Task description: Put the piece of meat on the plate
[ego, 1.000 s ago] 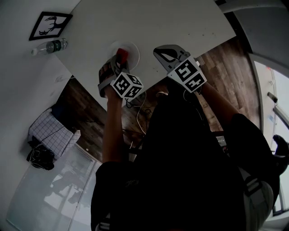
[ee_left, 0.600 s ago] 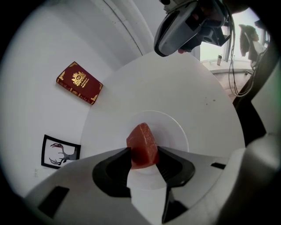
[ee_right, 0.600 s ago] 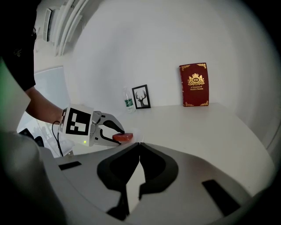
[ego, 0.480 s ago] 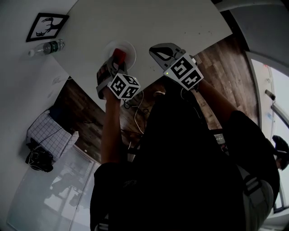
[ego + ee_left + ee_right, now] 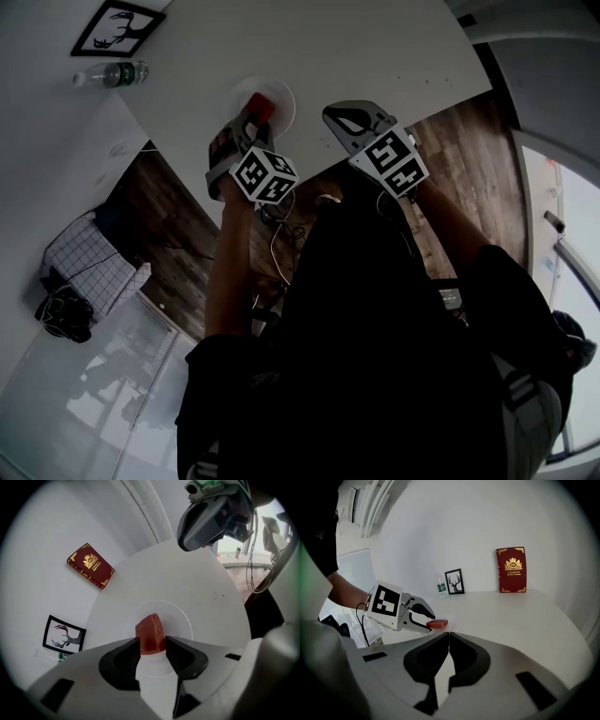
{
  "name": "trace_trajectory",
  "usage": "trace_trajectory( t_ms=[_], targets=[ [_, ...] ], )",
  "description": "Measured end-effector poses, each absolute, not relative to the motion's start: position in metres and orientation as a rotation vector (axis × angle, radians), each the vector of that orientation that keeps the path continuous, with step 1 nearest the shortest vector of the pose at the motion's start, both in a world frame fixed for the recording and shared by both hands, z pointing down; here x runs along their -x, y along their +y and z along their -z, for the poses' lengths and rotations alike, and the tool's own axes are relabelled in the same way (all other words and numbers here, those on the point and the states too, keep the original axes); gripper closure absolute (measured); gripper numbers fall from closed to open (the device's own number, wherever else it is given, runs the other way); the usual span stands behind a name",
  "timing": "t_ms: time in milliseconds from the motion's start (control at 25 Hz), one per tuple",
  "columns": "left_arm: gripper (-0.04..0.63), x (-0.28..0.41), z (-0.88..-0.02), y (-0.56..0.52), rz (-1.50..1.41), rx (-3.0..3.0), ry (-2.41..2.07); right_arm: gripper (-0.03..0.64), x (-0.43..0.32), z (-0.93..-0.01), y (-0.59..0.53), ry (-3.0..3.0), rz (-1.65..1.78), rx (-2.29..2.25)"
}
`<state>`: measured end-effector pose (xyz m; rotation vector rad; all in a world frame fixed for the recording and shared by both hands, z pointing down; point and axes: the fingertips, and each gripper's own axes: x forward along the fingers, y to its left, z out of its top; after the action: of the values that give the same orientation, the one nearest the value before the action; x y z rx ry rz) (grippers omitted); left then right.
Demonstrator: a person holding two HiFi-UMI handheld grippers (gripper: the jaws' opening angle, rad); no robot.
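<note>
The red piece of meat point(image 5: 151, 633) lies on the small white plate point(image 5: 180, 620) near the table's front edge. My left gripper point(image 5: 153, 645) points steeply down at it. Its jaws have just been opening and now stand wide on either side of the meat, not pressing it. From the right gripper view, the meat point(image 5: 437, 624) rests flat on the plate point(image 5: 453, 626) at the left gripper's point(image 5: 431, 622) tips. My right gripper point(image 5: 449, 634) hovers to the right of the plate, jaws together and empty. The head view shows the left gripper point(image 5: 251, 120), meat point(image 5: 262, 106), plate point(image 5: 279, 94) and right gripper point(image 5: 339, 112).
On the white table point(image 5: 356, 47) a dark red book point(image 5: 512, 570) stands against the wall. A framed deer picture point(image 5: 454, 581) and a water bottle point(image 5: 442, 588) stand at the far left. The table's front edge runs just under both grippers, with wooden floor below.
The head view has shifted slightly. Both grippers stay where they were, the left one at the plate with the meat under its tips.
</note>
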<state>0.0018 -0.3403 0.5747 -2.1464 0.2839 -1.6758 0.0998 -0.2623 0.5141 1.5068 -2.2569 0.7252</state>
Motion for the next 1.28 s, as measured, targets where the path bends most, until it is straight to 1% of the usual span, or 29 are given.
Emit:
trace_trajectory(
  t_ms=[400,800,920,1000,1280],
  targets=[
    [0.431,0.007,-0.568,-0.336,1.661,2.222,0.346,0.595,-0.087,-0.507,-0.257,-2.263,-0.695,-1.5],
    [0.473,0.026,-0.54,-0.306,1.572,2.402,0.476,0.595,-0.066,-0.488,-0.248,-2.277,-0.64,-1.464],
    [0.519,0.032,-0.52,-0.289,1.483,2.53,0.552,0.595,-0.055,-0.478,-0.246,-2.288,-0.603,-1.439],
    [0.592,0.038,-0.505,-0.28,1.387,2.61,0.617,0.595,-0.045,-0.474,-0.245,-2.296,-0.583,-1.406],
    [0.592,0.055,-0.471,-0.25,1.053,2.879,0.803,0.595,-0.007,-0.445,-0.243,-2.331,-0.442,-1.341]
  ],
)
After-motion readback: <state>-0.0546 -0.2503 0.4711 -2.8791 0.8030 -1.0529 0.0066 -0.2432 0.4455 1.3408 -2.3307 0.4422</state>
